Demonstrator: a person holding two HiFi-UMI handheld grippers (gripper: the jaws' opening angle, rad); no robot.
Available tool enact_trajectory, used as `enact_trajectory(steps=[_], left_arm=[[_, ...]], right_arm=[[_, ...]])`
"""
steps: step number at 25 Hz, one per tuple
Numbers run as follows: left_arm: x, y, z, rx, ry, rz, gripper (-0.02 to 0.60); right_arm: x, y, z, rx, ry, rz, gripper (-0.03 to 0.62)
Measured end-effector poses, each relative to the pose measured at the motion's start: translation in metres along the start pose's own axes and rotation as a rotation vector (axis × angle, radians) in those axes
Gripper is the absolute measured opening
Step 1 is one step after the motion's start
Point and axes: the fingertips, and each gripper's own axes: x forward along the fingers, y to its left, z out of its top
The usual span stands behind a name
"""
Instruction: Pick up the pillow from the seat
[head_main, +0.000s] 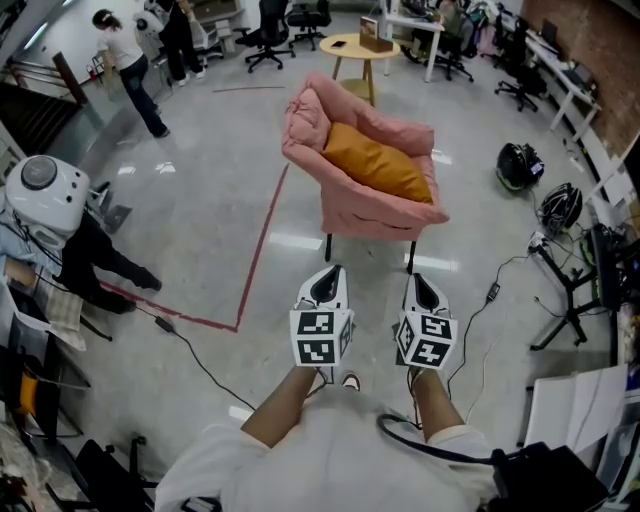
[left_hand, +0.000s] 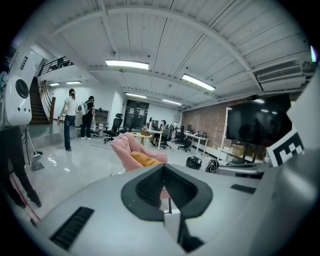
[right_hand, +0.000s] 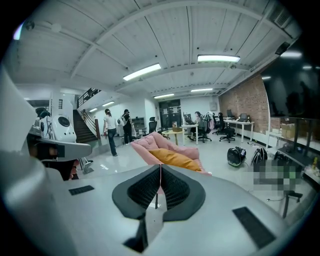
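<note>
White and grey, the left gripper (head_main: 329, 270) and the right gripper (head_main: 413, 278) are held side by side in front of the person. Each one has a cube with black and white squares on it. Both grippers have their jaws pressed tight together, and nothing is between them. A black cable (head_main: 195, 355) lies on the shiny grey floor (head_main: 200, 200) near the person's feet. A big white machine (head_main: 45, 195) stands off to the left. Both grippers point at a pink chair (head_main: 372, 216) that stands a little way ahead, and they do not touch it. An orange pillow (head_main: 380, 162) lies on the seat of the chair, leaning on its soft back. A red line (head_main: 262, 250) on the floor runs past the left of the chair and turns a corner. Two black round things (head_main: 519, 165) sit on the floor to the right of the chair; they may be bags or helmets, I cannot tell. Behind the chair is a small round yellow table (head_main: 355, 46) with a brown box (head_main: 376, 35) on top. Farther back are black office chairs (head_main: 268, 35) and desks. Two people (head_main: 130, 70) stand far away on the left.
</note>
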Motion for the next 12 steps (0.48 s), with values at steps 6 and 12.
enact_trajectory(steps=[6, 12], left_arm=[[0.033, -0.001, 0.009, 0.004, 0.007, 0.014, 0.003], [0.076, -0.007, 0.014, 0.015, 0.03, 0.023, 0.003]], right_arm=[[0.027, -0.021, 0.009, 0.002, 0.008, 0.006, 0.029], [0.062, -0.05, 0.018, 0.021, 0.02, 0.017, 0.029]])
